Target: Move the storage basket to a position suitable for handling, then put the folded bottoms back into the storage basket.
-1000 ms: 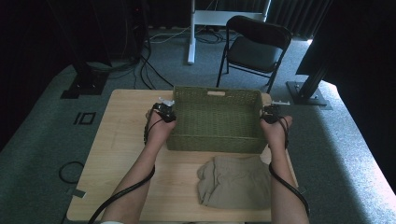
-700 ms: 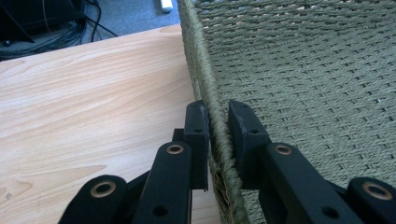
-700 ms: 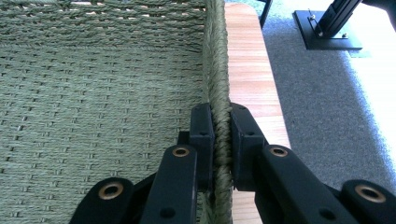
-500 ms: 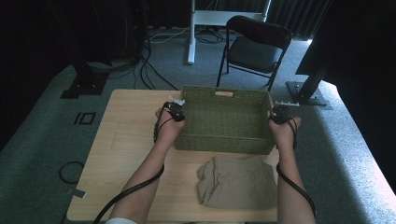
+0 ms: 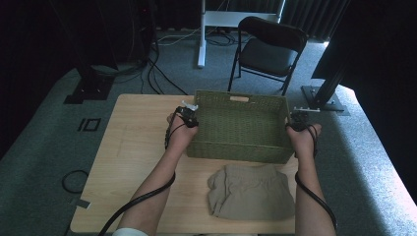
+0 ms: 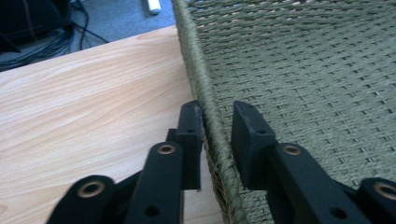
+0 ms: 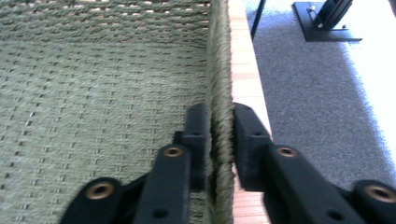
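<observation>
Your right gripper (image 7: 219, 140) has its 2 jaws pressed flat against both faces of the braided rim of the woven basket (image 5: 238, 129), 1 jaw inside and 1 outside, so that rim is pinched tight with no gap showing. Your left gripper (image 6: 215, 135) straddles the opposite rim in the same way, but its jaws stand a little apart: the outer jaw touches the braid, while a narrow slot of daylight sits between the rim and the inner jaw. It reads as loose around the rim, not clamped on it.

Holding 1 short side in each gripper lets you steer the basket level with both hands, which is probably why you grip at mid-height of each end wall and not at the handle slot on the far wall.

In the high view the basket sits at the centre of the wooden table (image 5: 133, 147), reaching toward its upper edge. Its floor looks empty. A crumpled beige garment (image 5: 253, 189) lies just below it, lower centre-right of the frame, apart from both grippers.
</observation>
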`<state>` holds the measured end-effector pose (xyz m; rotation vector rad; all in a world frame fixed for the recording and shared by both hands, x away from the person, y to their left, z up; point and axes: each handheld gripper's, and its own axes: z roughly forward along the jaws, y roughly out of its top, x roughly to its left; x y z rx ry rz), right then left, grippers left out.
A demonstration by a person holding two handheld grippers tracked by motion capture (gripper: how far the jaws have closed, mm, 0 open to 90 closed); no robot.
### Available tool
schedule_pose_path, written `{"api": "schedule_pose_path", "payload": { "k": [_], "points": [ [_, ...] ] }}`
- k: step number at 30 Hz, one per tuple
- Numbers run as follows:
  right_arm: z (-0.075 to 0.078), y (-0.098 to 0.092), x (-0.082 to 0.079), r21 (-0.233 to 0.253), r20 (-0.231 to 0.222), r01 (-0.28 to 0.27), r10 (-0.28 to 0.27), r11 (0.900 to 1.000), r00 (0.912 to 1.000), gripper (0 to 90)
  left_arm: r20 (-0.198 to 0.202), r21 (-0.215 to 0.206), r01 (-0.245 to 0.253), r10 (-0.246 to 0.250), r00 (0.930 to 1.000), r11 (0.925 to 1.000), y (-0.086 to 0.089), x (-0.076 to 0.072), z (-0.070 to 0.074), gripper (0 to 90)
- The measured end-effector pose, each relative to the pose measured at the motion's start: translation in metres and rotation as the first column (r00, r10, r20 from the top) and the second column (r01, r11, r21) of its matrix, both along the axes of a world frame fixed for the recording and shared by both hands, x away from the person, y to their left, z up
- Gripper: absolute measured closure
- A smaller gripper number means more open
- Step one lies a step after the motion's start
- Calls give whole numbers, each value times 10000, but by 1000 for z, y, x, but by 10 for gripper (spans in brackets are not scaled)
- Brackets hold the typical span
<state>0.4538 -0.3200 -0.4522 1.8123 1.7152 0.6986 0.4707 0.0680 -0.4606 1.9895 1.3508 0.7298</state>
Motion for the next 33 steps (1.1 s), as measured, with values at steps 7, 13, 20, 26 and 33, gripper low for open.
{"api": "schedule_pose_path", "payload": {
  "k": [7, 13, 20, 26, 33],
  "points": [
    [2, -1, -2, 277, 609, -762, 744, 9967, 9954, 514, 280, -359, 347, -337, 9990, 9988, 3, 1, 6, 553],
    [3, 1, -4, 717, 1397, -1485, 1375, 9863, 9806, 196, 474, -756, 862, -828, 9954, 9934, 4, 1, 9, 408],
    [5, 3, -5, 338, 1598, -1931, 1854, 9806, 9696, 134, 648, -1208, 1331, -1260, 9899, 9837, 7, 1, 14, 334],
    [6, 3, -7, 591, 1735, -2100, 1971, 9759, 9649, 135, 611, -1496, 1632, -1556, 9859, 9752, 13, 0, 20, 287],
    [6, 3, -10, 567, 1742, -2214, 2088, 9735, 9623, 133, 608, -1965, 2189, -2110, 9756, 9557, 19, -8, 27, 277]
  ]
}}
